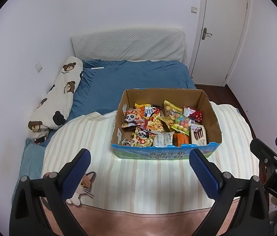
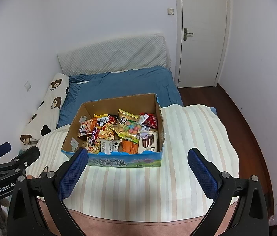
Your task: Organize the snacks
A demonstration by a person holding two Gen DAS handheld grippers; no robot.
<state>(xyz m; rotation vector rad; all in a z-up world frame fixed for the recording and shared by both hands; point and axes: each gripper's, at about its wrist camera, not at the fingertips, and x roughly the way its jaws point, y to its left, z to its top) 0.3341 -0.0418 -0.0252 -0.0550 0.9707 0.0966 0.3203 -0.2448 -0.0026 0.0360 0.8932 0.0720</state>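
Observation:
An open cardboard box [image 1: 213, 116] with a blue printed front stands on a striped blanket on the bed; it also shows in the right wrist view [image 2: 79, 118]. It holds several snack packets: panda-print bags [image 1: 132, 118], a yellow bag [image 1: 172, 109], a bag of coloured candies [image 1: 181, 123], a chocolate-stick box [image 1: 197, 135], a red packet [image 2: 151, 121]. My left gripper [image 1: 139, 157] is open and empty, just in front of the box. My right gripper [image 2: 137, 155] is open and empty, at the box's near edge.
The striped blanket [image 1: 148, 186] covers the near part of the bed; a blue sheet [image 1: 128, 76] lies beyond. A bear-print pillow [image 1: 59, 96] lies along the left wall. A white foam pad [image 1: 128, 45] leans on the back wall. A door [image 1: 220, 31] stands at right.

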